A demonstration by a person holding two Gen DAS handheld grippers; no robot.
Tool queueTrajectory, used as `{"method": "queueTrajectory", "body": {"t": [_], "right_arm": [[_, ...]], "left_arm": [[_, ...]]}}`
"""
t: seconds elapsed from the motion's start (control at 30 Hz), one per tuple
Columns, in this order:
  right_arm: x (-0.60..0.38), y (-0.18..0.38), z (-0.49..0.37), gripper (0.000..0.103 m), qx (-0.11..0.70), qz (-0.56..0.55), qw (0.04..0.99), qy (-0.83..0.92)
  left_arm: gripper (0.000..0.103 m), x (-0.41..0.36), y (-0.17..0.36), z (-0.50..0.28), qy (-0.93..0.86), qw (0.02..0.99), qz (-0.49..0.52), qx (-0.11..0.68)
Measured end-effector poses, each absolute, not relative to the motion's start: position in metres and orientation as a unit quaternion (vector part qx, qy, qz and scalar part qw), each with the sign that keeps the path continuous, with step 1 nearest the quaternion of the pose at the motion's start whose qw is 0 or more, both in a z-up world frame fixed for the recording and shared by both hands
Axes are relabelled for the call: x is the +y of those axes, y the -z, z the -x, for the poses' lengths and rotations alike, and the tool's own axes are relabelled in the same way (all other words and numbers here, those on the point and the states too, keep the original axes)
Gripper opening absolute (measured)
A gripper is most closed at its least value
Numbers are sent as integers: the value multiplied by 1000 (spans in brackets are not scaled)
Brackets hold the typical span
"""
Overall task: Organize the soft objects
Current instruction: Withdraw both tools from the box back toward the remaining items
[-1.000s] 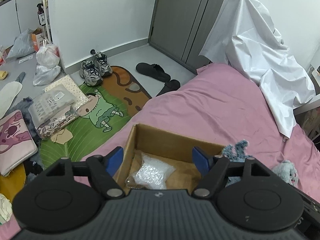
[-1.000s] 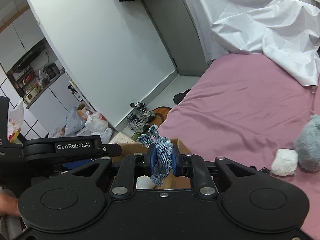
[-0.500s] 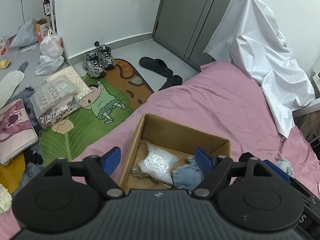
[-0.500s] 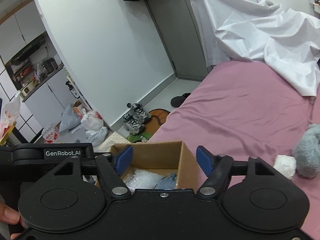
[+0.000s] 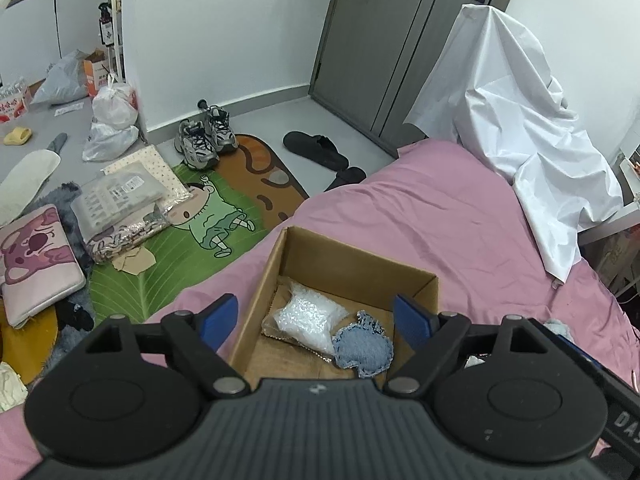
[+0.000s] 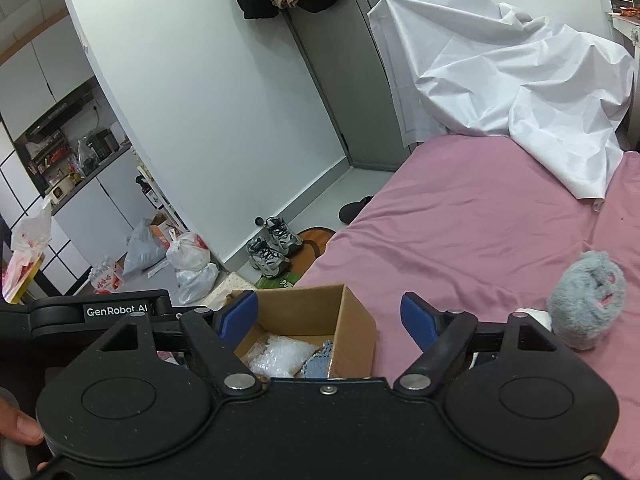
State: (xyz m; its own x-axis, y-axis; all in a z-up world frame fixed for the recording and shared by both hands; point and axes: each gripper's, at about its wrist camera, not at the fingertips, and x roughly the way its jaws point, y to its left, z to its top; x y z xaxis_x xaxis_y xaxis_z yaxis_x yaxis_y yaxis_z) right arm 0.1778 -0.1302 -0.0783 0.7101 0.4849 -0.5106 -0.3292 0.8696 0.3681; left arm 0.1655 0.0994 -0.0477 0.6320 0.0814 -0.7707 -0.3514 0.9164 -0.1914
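Left tongs (image 5: 316, 316) are hovering over the open brown cardboard box (image 5: 360, 264) on the pink bedsheet (image 5: 440, 220), blue-tipped fingers spread wide and gripping nothing, as they were a second ago. To their left, on the floor, a green cartoon-print mat (image 5: 168, 256) and a pair of grey running shoes (image 5: 206, 136) are lying untouched and play no part.

Inside the box, a crinkled clear bubble-wrap bundle (image 5: 308, 316) is resting against the left half of the floor, and a round frayed blue denim patch (image 5: 362, 350) is now lying just beside it, touching its right edge. This is the change: one second ago the denim piece was pinched between the right tongs above the box; half a second ago those tongs were already parted and the piece had dropped in.

Right tongs (image 6: 330, 316) are standing wide apart and empty, poised above the near right corner of the box, with the bubble-wrap and the denim showing between and below their fingers.

Further right on the bedsheet, a fluffy grey plush toy (image 6: 586, 304) is lying well apart from the box, with a small white soft lump (image 6: 534, 314) partly hidden beside it behind the right finger. A crumpled white sheet (image 6: 520, 80) is draped at the far end of the bed.

Judgement: two soft items are now boxed, and at least two are still waiting outside; the right tongs, free and nearest, are best placed to fetch the plush next.
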Motion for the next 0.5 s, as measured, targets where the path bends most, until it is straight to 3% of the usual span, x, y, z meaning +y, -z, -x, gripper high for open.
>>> {"method": "queueTrajectory", "body": {"t": [0.17,0.5], "right_arm": [[-148,73,-172,93,316,-144,909,-229],[-178,70,-165,97,347,-163,894,-234]], "left_arm": [[84,92,36,-155,-127,893,158,402],[84,73,27,-143,-121,892,158,406]]}}
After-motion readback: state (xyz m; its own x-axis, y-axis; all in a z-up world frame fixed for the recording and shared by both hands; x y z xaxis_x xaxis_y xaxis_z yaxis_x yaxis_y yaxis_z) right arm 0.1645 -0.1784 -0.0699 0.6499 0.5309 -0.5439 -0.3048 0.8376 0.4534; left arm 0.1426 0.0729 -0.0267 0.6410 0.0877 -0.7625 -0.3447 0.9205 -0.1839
